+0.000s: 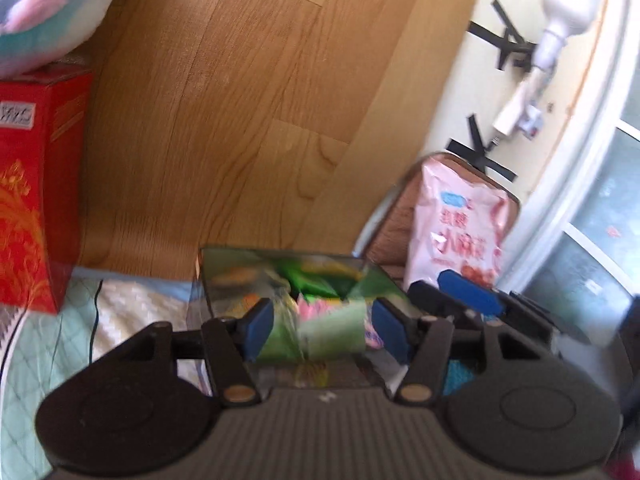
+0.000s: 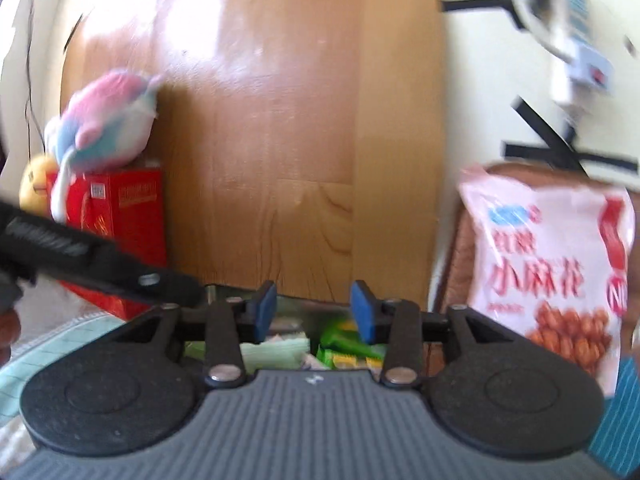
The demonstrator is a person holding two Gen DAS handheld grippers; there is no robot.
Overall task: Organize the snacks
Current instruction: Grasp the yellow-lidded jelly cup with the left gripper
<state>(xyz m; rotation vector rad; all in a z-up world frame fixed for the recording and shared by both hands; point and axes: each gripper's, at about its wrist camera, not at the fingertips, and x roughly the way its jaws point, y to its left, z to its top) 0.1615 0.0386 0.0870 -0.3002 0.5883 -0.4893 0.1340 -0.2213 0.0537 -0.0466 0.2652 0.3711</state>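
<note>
Both pictures are bright with daylight. In the left wrist view the light comes from a frosted window (image 1: 600,240) on the right edge, washed out almost white. In the right wrist view a pale glare spreads across the upper part of the wooden board (image 2: 256,120), bleaching its grain. Both frames are smeared by motion blur: the pink snack bag (image 2: 548,272) has soft, unreadable lettering, and the clear box of snacks (image 1: 292,280) is a mix of green and pink streaks. Fisheye distortion bends straight lines at the edges, curving the window frame and the board's sides. Corners darken slightly.
</note>
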